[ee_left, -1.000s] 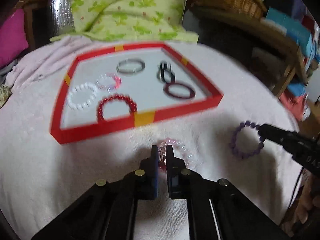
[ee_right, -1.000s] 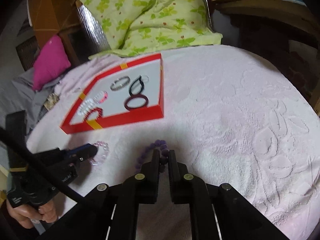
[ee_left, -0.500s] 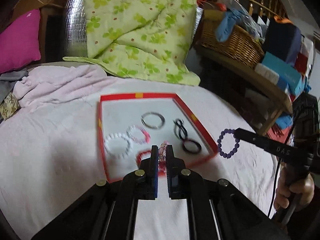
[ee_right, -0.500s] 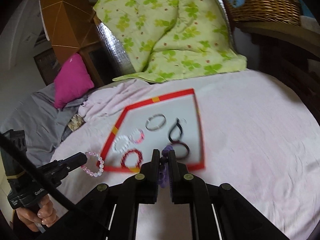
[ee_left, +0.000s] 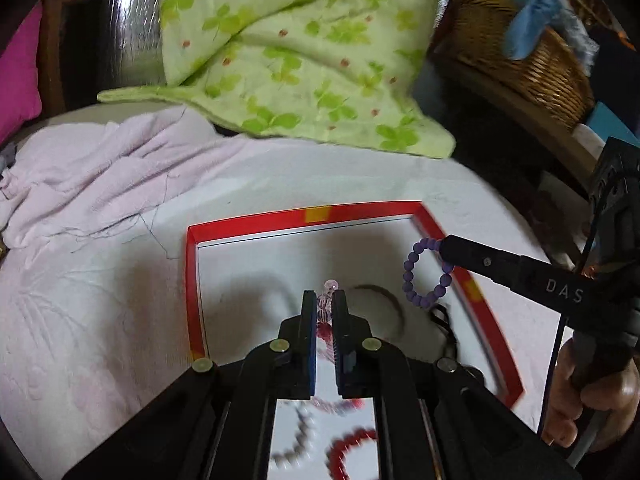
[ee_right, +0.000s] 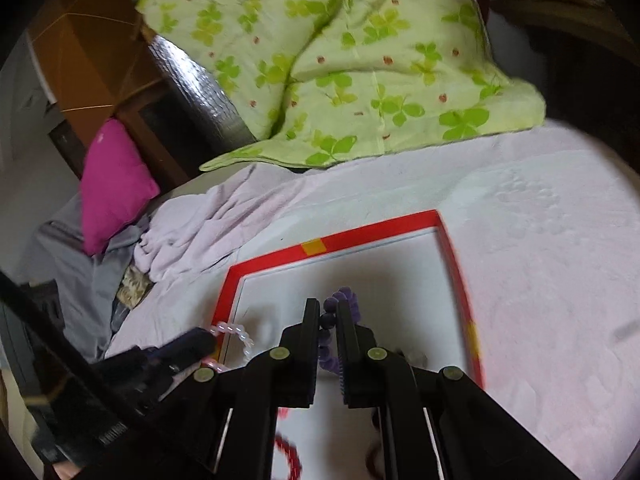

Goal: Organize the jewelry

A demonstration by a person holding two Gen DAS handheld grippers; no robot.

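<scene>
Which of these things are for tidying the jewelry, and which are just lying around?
For the job:
- left tongs, shut on the pink bead bracelet
- right tongs, shut on the purple bead bracelet
- red-rimmed tray
- red bead bracelet in the tray

Just lying about:
- green clover quilt
- magenta pillow
- wicker basket

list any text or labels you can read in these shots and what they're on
"DAS": pale letters on the black finger of the right gripper, seen from the left wrist view; the word may run on under the hand.
Pale print on the left gripper body, low left in the right wrist view: too blurred to read.
No readable text on the red tray or the bracelets.
</scene>
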